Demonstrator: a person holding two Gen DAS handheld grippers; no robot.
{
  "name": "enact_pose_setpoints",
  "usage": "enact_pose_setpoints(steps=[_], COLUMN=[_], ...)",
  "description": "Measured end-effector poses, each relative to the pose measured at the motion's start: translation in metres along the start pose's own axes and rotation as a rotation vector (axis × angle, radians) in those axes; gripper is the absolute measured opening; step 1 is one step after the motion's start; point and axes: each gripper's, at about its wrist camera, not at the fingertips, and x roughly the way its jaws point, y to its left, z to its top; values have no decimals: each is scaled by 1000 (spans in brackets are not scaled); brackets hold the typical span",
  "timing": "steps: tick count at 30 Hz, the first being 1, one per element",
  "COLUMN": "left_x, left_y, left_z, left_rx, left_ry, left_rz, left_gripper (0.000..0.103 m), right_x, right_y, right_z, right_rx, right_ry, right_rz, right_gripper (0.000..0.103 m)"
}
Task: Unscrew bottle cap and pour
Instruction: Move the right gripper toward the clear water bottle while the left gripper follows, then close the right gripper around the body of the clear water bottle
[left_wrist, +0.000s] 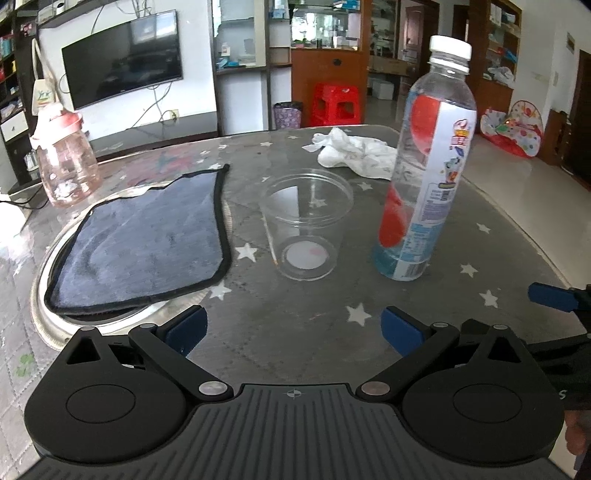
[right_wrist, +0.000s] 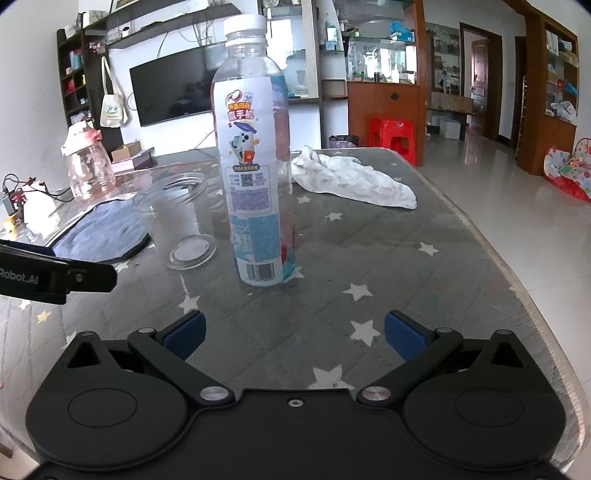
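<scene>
Both grippers, left gripper (left_wrist: 293, 328) and right gripper (right_wrist: 294, 332), jaws spread, empty, short of capped water bottle (right_wrist: 255, 162); plastic cup (left_wrist: 306, 221) beside bottle. Next: steady bottle, twist white cap (right_wrist: 245, 25).

The left black two-finger gripper with blue pads (left_wrist: 293, 328) hovers low and level, its jaws spread wide with nothing between them. The right black two-finger gripper with blue pads (right_wrist: 294, 332) sits just beside it at the same height, jaws equally wide and empty, both pointing forward side by side.
</scene>
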Motion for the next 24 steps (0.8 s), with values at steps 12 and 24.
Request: enact_pose_setpoints(steps=[12, 24], left_x=[-5, -7], left_y=[-14, -26], left_z=[11, 32], left_rx=[38, 91], left_ry=[-12, -26], left_rz=[-30, -51], left_gripper=[101, 101], right_x=[0, 4], right_y=[-3, 3], right_z=[-2, 0], right_rx=[-1, -17], right_ry=[4, -6], right_rz=[11, 33], right_gripper=[103, 103])
